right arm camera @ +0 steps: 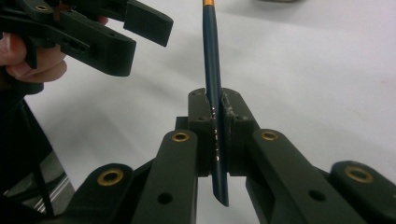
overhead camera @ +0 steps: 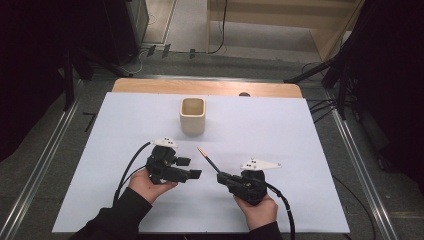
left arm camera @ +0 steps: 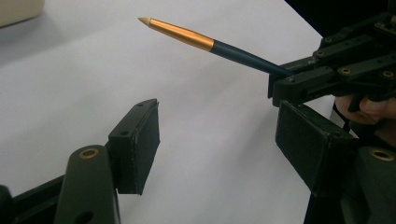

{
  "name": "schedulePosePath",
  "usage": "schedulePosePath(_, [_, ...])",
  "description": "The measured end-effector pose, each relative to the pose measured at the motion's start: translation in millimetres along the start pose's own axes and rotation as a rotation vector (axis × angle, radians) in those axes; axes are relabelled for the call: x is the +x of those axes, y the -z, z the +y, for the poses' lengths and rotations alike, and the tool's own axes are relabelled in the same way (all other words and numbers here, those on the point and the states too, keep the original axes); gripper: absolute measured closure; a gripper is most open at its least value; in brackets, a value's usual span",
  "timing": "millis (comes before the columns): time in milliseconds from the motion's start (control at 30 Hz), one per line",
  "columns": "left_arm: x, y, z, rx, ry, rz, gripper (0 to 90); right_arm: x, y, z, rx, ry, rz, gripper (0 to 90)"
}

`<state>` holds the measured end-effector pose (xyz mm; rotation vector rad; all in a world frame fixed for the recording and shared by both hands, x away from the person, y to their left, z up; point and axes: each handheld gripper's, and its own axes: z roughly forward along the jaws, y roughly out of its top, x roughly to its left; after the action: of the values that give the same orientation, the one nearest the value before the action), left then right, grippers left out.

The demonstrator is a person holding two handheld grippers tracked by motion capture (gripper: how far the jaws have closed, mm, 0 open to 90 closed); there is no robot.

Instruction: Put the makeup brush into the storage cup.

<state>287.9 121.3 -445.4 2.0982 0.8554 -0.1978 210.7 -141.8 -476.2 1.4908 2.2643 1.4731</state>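
Observation:
A dark blue pen (overhead camera: 209, 161) with a gold-orange pointed end is clamped near its back end in my right gripper (overhead camera: 222, 176), which is shut on it. The pen slants up and to the left, its tip in the air above the white sheet. In the right gripper view the pen (right arm camera: 211, 65) runs straight up between the closed pads (right arm camera: 201, 112). My left gripper (overhead camera: 190, 167) stands open just left of the pen, nothing between its jaws. In the left gripper view the pen (left arm camera: 205, 43) passes above and beyond my open left gripper (left arm camera: 219, 140).
A beige square cup (overhead camera: 192, 115) stands upright on the white sheet (overhead camera: 280, 130), behind both grippers. The wooden table edge (overhead camera: 210, 88) shows at the far side. Metal rails run along both sides of the table.

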Motion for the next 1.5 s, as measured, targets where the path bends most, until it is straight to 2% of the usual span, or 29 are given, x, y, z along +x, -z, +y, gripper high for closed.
schedulePosePath(167, [-0.6, -3.2, -0.2, -0.010, 0.006, 0.008, 31.7, 4.0, -4.8, -9.0, -0.045, -0.020, -0.016, 84.9])
schedulePosePath(367, [-3.1, -6.1, 1.0, -0.026, 0.014, 0.003, 32.2, 6.6, -10.5, -16.1, -0.070, -0.035, -0.041, 84.9])
schedulePosePath(500, [-4.0, -7.4, 1.5, -0.031, 0.019, 0.004, 32.4, 7.0, -11.1, -18.0, -0.086, -0.044, -0.041, 84.9])
schedulePosePath(667, [-4.0, -7.7, 1.8, -0.041, 0.028, -0.006, 32.7, 6.0, -12.0, -21.1, -0.106, -0.072, -0.017, 84.9])
schedulePosePath(700, [-4.1, -7.6, 1.9, -0.047, 0.030, -0.007, 32.7, 4.4, -11.8, -22.4, -0.117, -0.092, 0.002, 84.9])
schedulePosePath(800, [-4.6, -7.7, 2.2, -0.057, 0.031, -0.009, 32.9, 3.0, -10.7, -24.3, -0.134, -0.114, 0.015, 84.9])
schedulePosePath(1100, [-6.9, -8.1, 3.5, -0.094, 0.038, -0.010, 32.9, 5.5, -10.6, -30.5, -0.195, -0.137, 0.003, 84.9])
schedulePosePath(1300, [-9.6, -9.9, 4.6, -0.116, 0.040, -0.005, 35.1, 9.0, -14.2, -31.9, -0.200, -0.132, 0.000, 84.9])
schedulePosePath(1500, [-11.0, -12.1, 6.4, -0.131, 0.068, -0.010, 34.6, 11.0, -15.4, -32.0, -0.213, -0.130, -0.002, 84.9])
